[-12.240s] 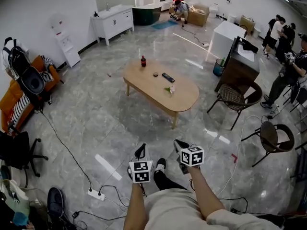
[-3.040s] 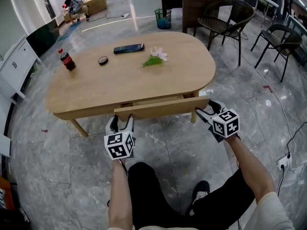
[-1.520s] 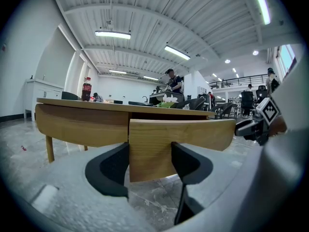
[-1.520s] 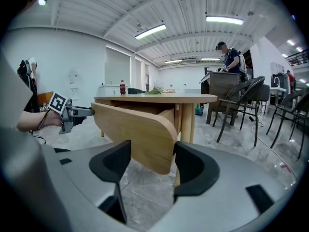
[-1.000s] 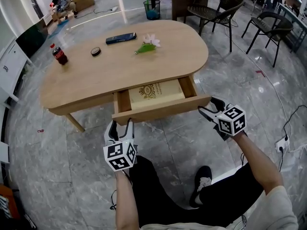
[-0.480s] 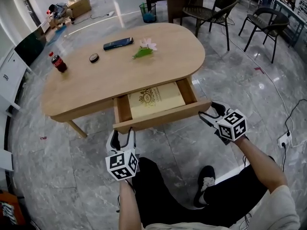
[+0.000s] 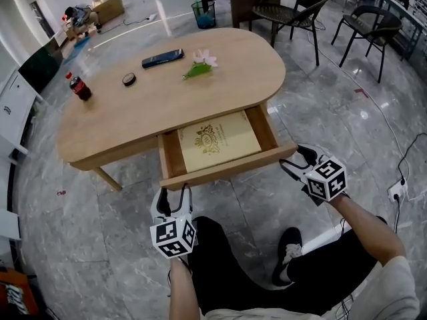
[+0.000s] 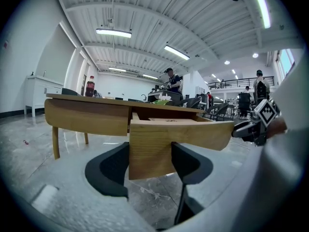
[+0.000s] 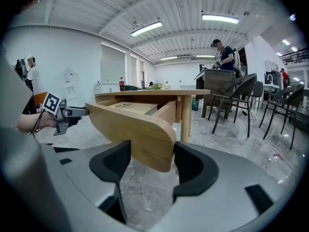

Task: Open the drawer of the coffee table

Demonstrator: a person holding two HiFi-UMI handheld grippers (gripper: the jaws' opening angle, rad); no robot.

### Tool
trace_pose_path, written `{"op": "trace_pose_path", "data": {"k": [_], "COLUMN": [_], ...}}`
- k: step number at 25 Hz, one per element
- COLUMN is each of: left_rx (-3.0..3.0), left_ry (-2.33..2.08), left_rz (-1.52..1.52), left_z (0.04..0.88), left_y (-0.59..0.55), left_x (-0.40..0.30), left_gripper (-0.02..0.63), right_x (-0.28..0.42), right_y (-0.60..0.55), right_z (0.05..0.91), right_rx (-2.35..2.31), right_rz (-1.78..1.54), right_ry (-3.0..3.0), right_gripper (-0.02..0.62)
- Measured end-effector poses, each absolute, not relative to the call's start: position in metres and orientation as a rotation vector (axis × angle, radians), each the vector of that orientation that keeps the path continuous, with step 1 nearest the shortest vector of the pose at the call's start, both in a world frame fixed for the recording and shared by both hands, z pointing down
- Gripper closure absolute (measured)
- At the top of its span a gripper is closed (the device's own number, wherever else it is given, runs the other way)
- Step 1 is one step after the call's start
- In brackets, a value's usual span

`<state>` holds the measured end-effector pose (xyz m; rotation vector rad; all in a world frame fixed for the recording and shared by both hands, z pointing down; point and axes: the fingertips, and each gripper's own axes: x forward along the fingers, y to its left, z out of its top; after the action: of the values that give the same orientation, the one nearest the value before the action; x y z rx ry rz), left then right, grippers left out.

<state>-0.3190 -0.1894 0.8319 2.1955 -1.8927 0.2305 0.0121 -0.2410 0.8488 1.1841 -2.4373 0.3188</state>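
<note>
While the left gripper (image 7: 171, 192) clamps its jaws on the left end of the drawer front (image 7: 227, 169) and the right gripper (image 7: 294, 159) clamps the right end, the drawer (image 7: 165, 157) stands pulled out of the coffee table (image 7: 133, 109), with a tan book (image 7: 217, 141) lying flat inside. Farther back on the tabletop sit a flower (image 7: 200, 65), a dark remote (image 7: 162, 58) and a cola bottle (image 7: 79, 87).

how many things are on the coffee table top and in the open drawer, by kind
cola bottle: 1
small round black object: 1
dark remote: 1
flower: 1
flat tan book-like item inside the drawer: 1
total: 5
</note>
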Motion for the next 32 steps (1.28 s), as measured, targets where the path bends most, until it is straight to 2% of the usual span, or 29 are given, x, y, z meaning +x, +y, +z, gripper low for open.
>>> {"op": "trace_pose_path", "data": {"k": [29,32], "left_rx": [2.148,2.112], "left_ry": [-1.875,-1.874], "left_rz": [0.249,0.254], "left_z": [0.843,0.839], "left_y": [-0.176,-0.175], "left_x": [-0.319,-0.32], "left_gripper": [0.339,0.339], "right_x": [0.011,0.007], "right_y": [-0.231,-0.24], "right_z": [0.86,0.856], "right_rx": [1.083,1.058], "right_rz": [0.316,0.424], "right_ry": [-2.444,-2.462], "right_gripper": [0.305,0.304]}}
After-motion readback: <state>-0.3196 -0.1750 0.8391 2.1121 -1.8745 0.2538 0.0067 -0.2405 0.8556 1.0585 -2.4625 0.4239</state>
